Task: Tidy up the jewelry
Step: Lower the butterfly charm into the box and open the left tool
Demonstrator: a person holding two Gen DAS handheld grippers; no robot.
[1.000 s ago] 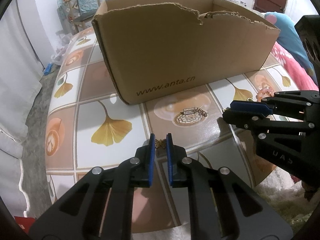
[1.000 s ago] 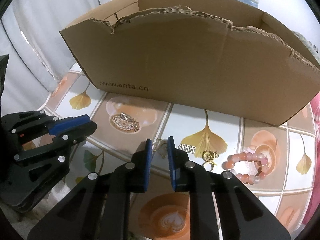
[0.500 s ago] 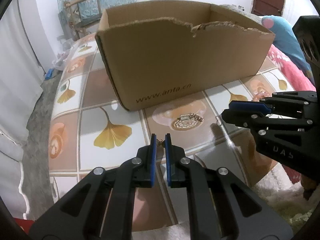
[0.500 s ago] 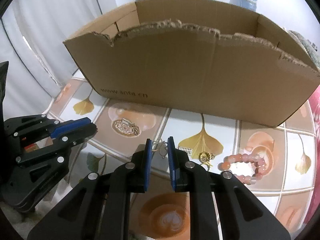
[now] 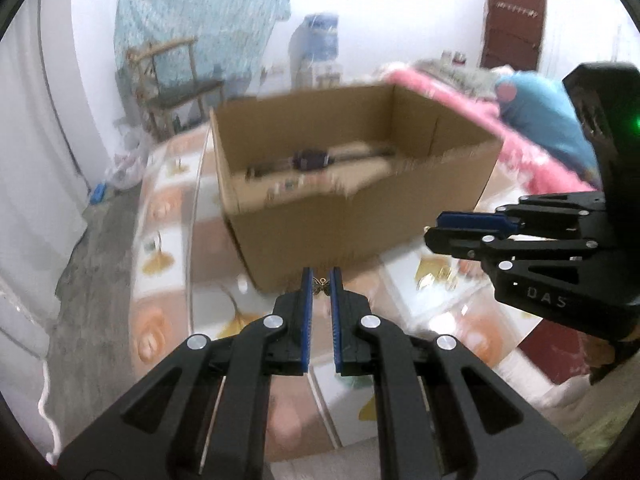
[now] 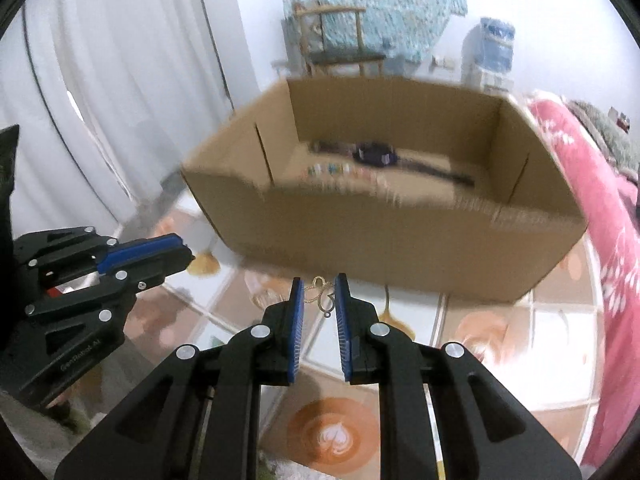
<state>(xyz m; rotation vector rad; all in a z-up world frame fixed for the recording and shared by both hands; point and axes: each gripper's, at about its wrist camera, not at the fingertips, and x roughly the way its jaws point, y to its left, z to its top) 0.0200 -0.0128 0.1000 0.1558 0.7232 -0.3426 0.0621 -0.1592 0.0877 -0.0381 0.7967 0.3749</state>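
Note:
My left gripper (image 5: 321,276) is shut on a small bronze butterfly charm (image 5: 320,286), held in the air in front of the open cardboard box (image 5: 360,224). My right gripper (image 6: 319,286) is shut on a thin gold wire earring (image 6: 320,295) that dangles between its blue pads. The same box (image 6: 400,236) lies ahead of it, its inside visible with a dark watch (image 6: 376,156) and small pieces on the floor. Each gripper shows in the other's view: the right gripper (image 5: 472,226) at right, the left gripper (image 6: 152,252) at left. Both pictures are motion-blurred.
The box stands on a table (image 5: 168,248) with a tiled ginkgo-leaf and coffee-cup print. Gold pieces (image 5: 436,278) lie on it right of the box. A pink blanket (image 6: 608,216) borders the right side; a white curtain (image 6: 120,92) and a wooden chair (image 6: 340,40) stand behind.
Both grippers have risen from the tabletop with their pieces still pinched, and the views have tipped so the inside of the box now shows over its torn front wall.

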